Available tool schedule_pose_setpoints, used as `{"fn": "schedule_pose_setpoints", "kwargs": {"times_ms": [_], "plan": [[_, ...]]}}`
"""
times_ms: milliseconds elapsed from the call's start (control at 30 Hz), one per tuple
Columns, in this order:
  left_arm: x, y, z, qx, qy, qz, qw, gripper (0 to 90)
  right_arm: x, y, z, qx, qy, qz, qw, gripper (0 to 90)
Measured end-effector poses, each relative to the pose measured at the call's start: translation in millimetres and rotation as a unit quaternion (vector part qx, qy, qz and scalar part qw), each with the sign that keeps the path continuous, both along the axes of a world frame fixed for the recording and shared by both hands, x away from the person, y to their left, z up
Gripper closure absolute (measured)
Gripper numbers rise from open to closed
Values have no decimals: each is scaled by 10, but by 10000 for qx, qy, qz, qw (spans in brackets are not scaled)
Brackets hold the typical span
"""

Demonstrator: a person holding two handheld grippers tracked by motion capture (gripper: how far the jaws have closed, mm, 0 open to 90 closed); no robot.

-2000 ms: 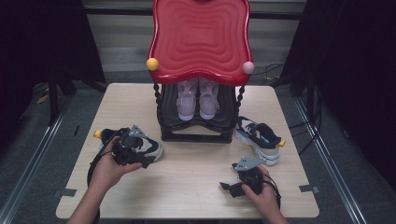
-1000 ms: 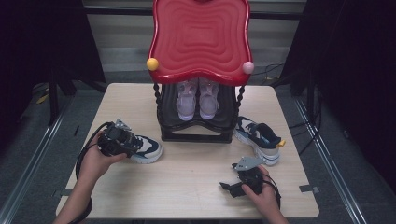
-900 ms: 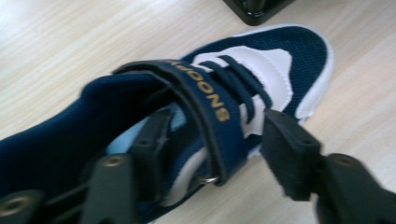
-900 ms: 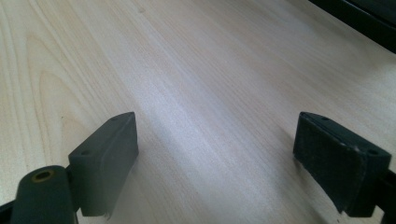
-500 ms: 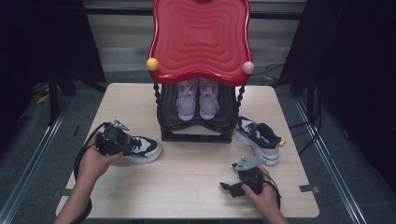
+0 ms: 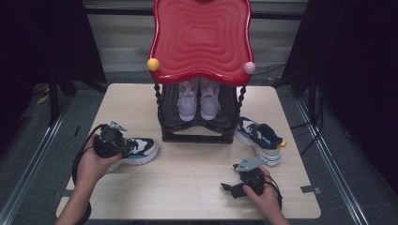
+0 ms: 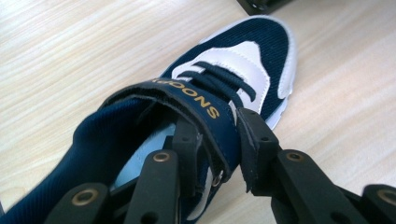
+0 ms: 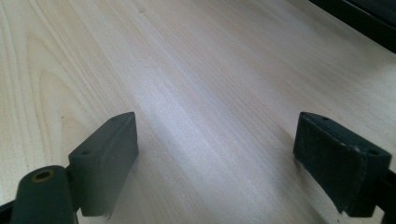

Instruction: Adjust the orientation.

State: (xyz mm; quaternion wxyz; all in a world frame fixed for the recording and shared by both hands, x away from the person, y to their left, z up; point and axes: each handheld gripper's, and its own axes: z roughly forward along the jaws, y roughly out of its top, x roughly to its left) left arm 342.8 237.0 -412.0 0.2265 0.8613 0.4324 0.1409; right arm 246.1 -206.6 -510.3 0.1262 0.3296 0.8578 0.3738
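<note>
A navy and white sneaker (image 6: 136, 149) lies on the wooden table (image 6: 187, 173) left of the black shoe rack (image 6: 197, 122). My left gripper (image 6: 109, 140) is shut on its collar and strap; in the left gripper view the sneaker (image 7: 224, 79) points away, with the gripper (image 7: 217, 149) pinching the strap between its jaws. The matching sneaker (image 6: 259, 139) rests right of the rack. A lilac pair (image 6: 199, 99) stands on the rack's shelf. My right gripper (image 6: 232, 188) rests open near the front edge; in the right gripper view its fingers (image 8: 105, 161) spread wide over bare wood.
A red wavy top (image 6: 201, 40) with a yellow ball (image 6: 153, 64) and a pink ball (image 6: 249, 68) overhangs the rack. A bare stretch of table (image 8: 210, 70) runs between the two hands. Dark floor and metal rails surround the table.
My left gripper has dragged the navy sneaker leftward and slightly toward the front edge, keeping hold of it. The right gripper has not moved.
</note>
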Motion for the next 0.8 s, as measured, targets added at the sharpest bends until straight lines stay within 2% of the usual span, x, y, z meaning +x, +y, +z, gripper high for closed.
{"fn": "schedule_pose_setpoints", "kwargs": {"times_ms": [133, 233, 300, 400, 467, 533, 600, 667, 733, 800], "plan": [[75, 38, 7, -56, -158, 344, 9993, 708, 0, 0, -1, 4, 1, 3, 10000, 136], [133, 44, -33, -192, -161, 539, 9982, 707, 0, 0, -1, 5, 0, 3, 10000, 135], [145, 28, -77, -249, -113, 490, 9984, 705, 0, 0, 0, -1, -1, 0, 10000, 136], [133, 3, -93, -138, -227, 399, 9989, 696, 0, 0, 0, -1, 0, 0, 10000, 136], [131, 18, -98, -209, -190, 348, 9990, 669, 0, 0, -1, 4, 1, 1, 10000, 136], [126, 45, -82, -177, -204, 323, 9991, 597, 0, 1, -1, 3, 0, 1, 10000, 135], [123, 82, -66, -107, -223, 260, 9994, 462, 0, 0, -1, 3, 0, 2, 10000, 135], [111, 124, -71, -180, -117, 209, 9996, 428, 0, 0, -1, 2, -1, 2, 10000, 136], [97, 150, -105, -31, -44, 183, 9998, 374, 0, 1, -1, 3, -1, 1, 10000, 135], [85, 168, -156, 66, 101, 115, 9999, 357, 0, 1, -1, 3, -1, 1, 10000, 135]]}}
